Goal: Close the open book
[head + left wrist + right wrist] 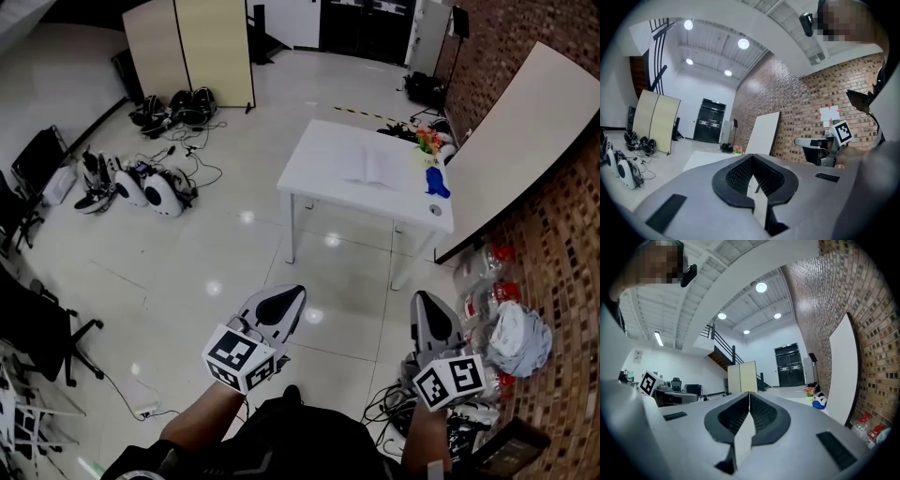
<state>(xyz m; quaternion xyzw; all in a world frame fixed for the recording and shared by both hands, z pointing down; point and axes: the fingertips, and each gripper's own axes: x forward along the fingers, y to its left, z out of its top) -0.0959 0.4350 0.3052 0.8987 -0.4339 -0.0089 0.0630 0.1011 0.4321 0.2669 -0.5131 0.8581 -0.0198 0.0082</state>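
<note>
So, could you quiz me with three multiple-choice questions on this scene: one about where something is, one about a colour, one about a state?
1. Where is the open book?
A on the floor
B on the white table
C on a chair

2. What colour is the object at the table's right edge?
A blue
B black
C yellow

3. How do the jaws of the right hand-held gripper stand?
A wide apart
B clamped on the book
C together, empty

Answers:
1 B: the head view shows its pages lying flat on the tabletop.
2 A: it is plainly blue against the white top.
3 C: its own view shows the jaws meeting with nothing between.
</note>
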